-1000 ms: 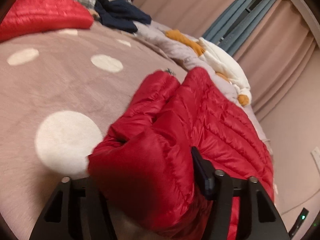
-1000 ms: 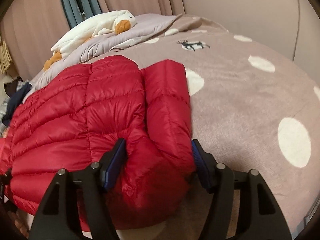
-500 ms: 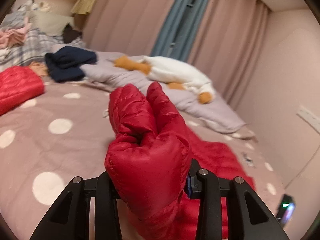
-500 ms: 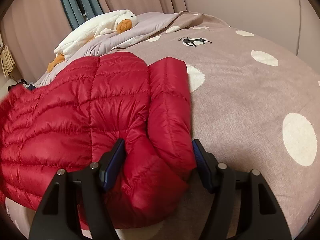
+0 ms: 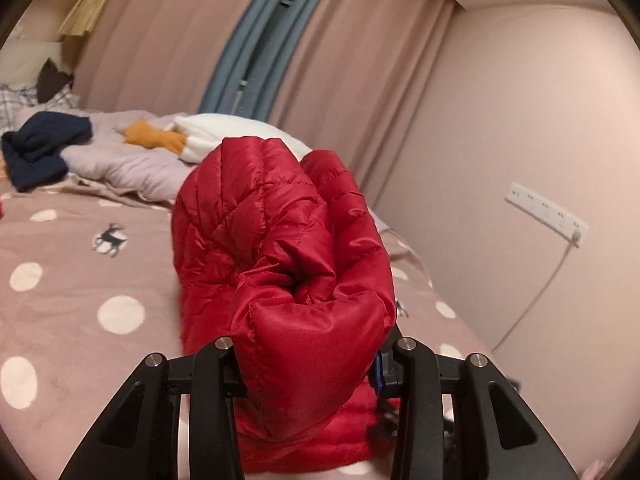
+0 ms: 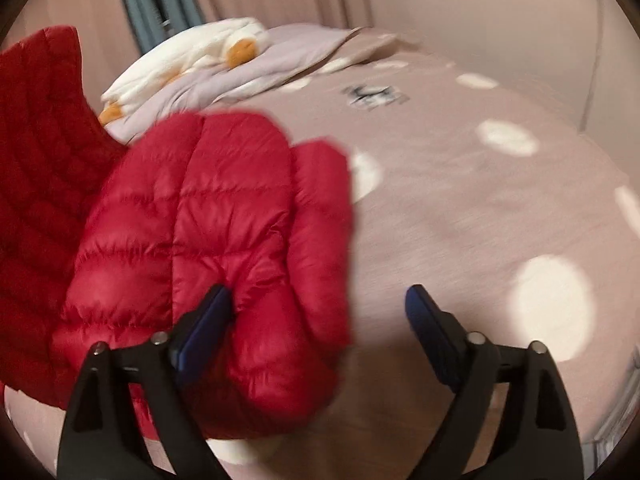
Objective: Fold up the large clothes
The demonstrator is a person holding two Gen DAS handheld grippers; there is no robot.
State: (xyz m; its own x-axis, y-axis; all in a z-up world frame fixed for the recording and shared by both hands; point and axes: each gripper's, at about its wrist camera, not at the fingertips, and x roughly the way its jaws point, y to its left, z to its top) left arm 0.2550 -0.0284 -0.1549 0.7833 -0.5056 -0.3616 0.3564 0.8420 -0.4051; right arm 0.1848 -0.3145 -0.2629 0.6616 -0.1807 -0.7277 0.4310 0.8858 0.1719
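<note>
while our left gripper (image 5: 308, 354) is clamped on a bunched fold of the red down jacket (image 5: 280, 264) and holds it up off the dotted bedspread (image 5: 72, 292), our right gripper (image 6: 316, 312) has just been opening: its jaws stand wide, the left pad touches the puffy fabric and the right pad is clear of it, over bare bedspread, so it has hold of nothing. in the right wrist view the jacket lies at the near left part of the bed, one side raised in a red sheet at the left edge, the rest resting in soft quilted mounds. the white and orange plush toy (image 6: 188, 60) lies well beyond, on the grey duvet (image 6: 280, 56).

we judge the step to be carrying the lifted side across the jacket. to do it well we keep the left grip firm, since the slick shell can slide out, sweep it over in one arc, and lay it edge to edge. the free right gripper may pin or smooth the lower layer so that trapped air does not spring the fold back.
</note>
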